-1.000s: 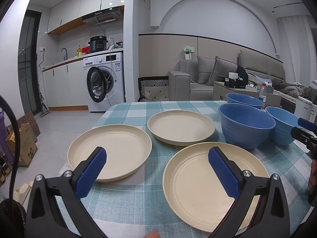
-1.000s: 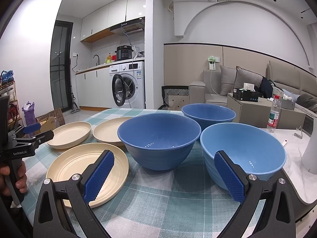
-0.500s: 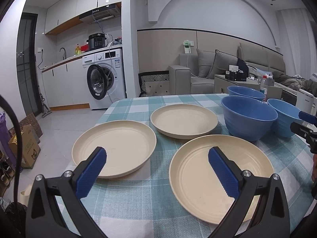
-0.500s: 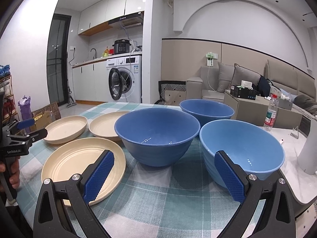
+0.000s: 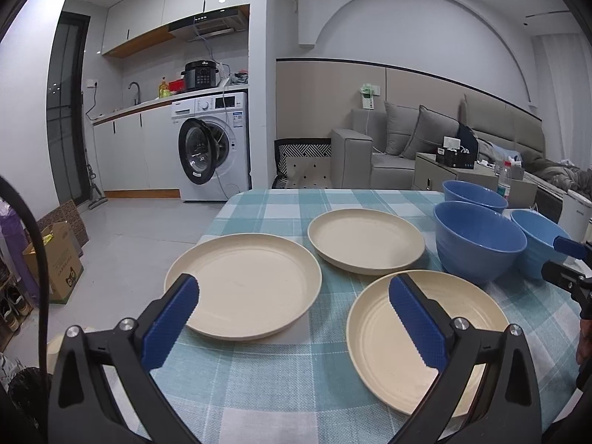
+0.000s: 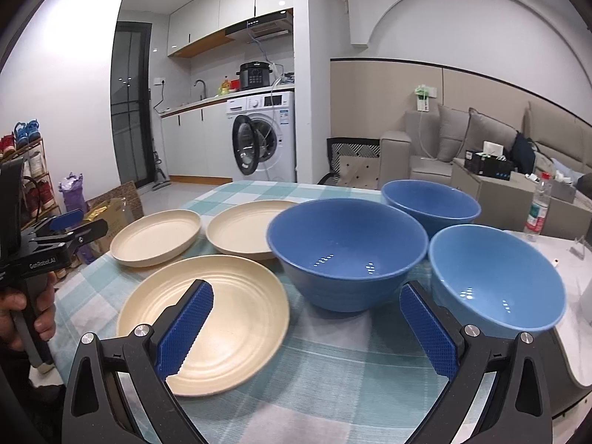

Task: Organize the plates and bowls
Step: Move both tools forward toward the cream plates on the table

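Left tongs (image 5: pixel 292 314) spread wide and empty, hovering above the near edge of the table (image 5: pixel 281 377), blue pads apart over the checked cloth. Under the left pad sits the left cream plate (image 5: pixel 244 288); under the right pad the ridged cream plate (image 5: pixel 425 336), nearest the camera. Between and beyond them lies the far cream plate (image 5: pixel 366 240), all three flat, separate, none stacked.

Right tongs (image 6: pixel 305 325) also gaping, nothing between the pads, held over the cloth in front of the bowls. The left pad overlaps the ridged plate in this view, the right pad sits before the light blue bowl (image 6: pixel 495 277) at the table's right edge. Straight ahead, the big dark blue bowl (image 6: pixel 347 251), upright and empty, just beside the light one. Behind them a third blue bowl (image 6: pixel 431 203), also upright. Whether the bowls' rims touch, hard to tell.

At the left edge of the right wrist view, a hand (image 6: pixel 22 314) grips the handle of the left tool, beside the table.

Off the table: a washing machine (image 5: pixel 214 148) with its door ajar, and a grey sofa (image 5: pixel 425 137) along the wall
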`<state>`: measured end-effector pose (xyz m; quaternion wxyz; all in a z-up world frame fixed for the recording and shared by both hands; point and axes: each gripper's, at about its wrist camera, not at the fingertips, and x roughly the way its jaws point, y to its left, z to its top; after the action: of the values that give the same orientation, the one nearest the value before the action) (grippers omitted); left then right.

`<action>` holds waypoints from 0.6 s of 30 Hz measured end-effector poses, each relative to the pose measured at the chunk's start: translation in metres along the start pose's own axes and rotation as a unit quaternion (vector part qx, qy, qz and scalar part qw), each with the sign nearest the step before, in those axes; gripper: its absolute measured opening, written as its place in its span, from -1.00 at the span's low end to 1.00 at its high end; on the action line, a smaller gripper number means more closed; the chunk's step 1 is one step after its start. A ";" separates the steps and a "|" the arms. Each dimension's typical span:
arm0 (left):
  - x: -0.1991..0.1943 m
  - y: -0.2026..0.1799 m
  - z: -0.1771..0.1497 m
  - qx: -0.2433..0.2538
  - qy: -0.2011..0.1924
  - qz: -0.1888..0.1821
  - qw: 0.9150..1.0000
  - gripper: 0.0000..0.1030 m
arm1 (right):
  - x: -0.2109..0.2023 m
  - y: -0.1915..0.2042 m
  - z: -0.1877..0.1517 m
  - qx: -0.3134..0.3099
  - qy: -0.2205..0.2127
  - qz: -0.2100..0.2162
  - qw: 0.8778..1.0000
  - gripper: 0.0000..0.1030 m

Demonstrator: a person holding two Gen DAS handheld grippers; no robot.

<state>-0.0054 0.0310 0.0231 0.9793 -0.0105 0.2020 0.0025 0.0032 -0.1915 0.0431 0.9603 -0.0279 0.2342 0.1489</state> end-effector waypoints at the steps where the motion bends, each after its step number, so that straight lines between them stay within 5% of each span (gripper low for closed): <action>1: 0.000 0.002 0.002 0.000 0.001 0.003 1.000 1.00 | 0.001 0.002 0.002 0.002 0.002 0.005 1.000 1.00; 18: 0.011 0.031 0.025 -0.016 0.012 0.029 0.999 1.00 | 0.034 0.055 0.042 -0.001 0.037 0.094 0.995 1.00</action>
<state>0.0145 0.0627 0.0407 0.9760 -0.0201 0.2143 0.0344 0.0338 -0.1244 0.0658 0.9326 -0.0124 0.2712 0.2378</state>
